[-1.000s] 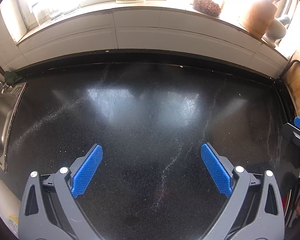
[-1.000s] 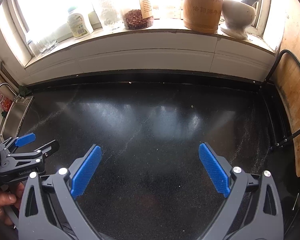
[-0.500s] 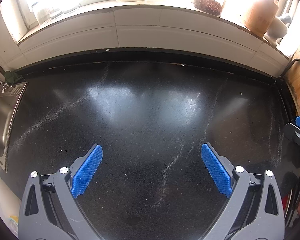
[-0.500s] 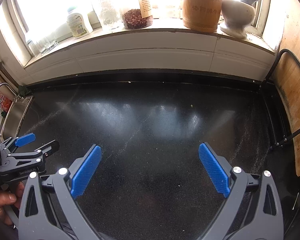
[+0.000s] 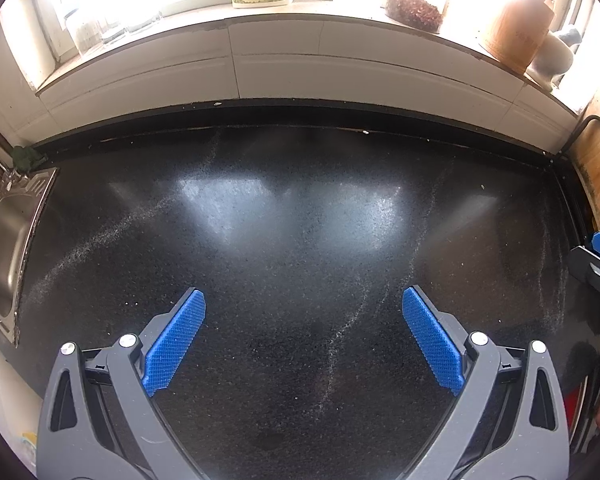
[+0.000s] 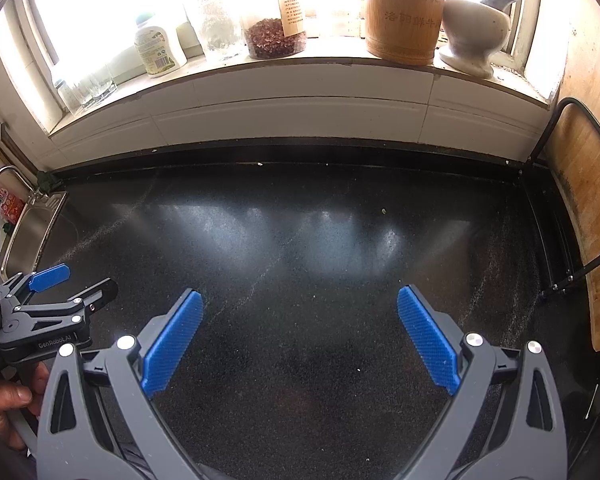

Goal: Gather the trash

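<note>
My left gripper (image 5: 303,300) is open and empty, held above a black speckled countertop (image 5: 300,216). My right gripper (image 6: 300,298) is open and empty above the same countertop (image 6: 300,240). Only tiny crumbs lie on the black surface, such as a small speck (image 6: 383,211) toward the back. No larger piece of trash shows in either view. The right gripper shows at the right edge of the left wrist view (image 5: 598,264). The left gripper shows at the left edge of the right wrist view (image 6: 52,300).
A steel sink (image 5: 4,248) sits at the left end. The windowsill holds a white bottle (image 6: 158,50), a jar of red grains (image 6: 276,36), a bamboo holder (image 6: 404,8) and a stone mortar (image 6: 474,36). A wooden board in a black rack (image 6: 588,216) stands at the right.
Both views have shifted very slightly; the grippers stay open and nothing on the countertop has moved.
</note>
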A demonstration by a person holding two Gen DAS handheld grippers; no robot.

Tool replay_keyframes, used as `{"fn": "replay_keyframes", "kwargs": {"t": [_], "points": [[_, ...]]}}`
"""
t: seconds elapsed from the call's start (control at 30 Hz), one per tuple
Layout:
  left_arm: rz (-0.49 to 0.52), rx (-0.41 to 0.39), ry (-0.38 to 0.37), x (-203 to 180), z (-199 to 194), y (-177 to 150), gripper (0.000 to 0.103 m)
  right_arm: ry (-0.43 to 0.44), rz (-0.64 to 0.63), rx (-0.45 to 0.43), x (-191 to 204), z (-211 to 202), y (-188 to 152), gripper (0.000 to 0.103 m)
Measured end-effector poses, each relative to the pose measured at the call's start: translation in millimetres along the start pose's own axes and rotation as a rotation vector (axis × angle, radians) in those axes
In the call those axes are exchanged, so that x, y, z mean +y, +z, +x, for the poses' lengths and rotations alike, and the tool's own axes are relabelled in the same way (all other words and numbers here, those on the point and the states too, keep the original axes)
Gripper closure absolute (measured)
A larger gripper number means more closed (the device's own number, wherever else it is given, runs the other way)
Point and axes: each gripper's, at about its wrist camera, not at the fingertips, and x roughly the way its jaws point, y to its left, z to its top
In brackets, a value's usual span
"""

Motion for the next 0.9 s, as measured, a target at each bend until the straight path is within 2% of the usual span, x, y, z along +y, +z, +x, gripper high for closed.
{"fn": "replay_keyframes", "kwargs": {"t": [0.7, 0.9], "points": [[-0.014, 0.007, -0.024, 1.2, -2.4, -0.2, 0.007, 0.008, -0.006, 0.003, 4.2, -3.0, -5.5, 0.008], [0.003, -0.013, -0.013, -0.6, -5.4, -0.9, 0.007, 0.010, -0.007, 0.002, 3.5, -2.9, -4.9, 0.008]]}}
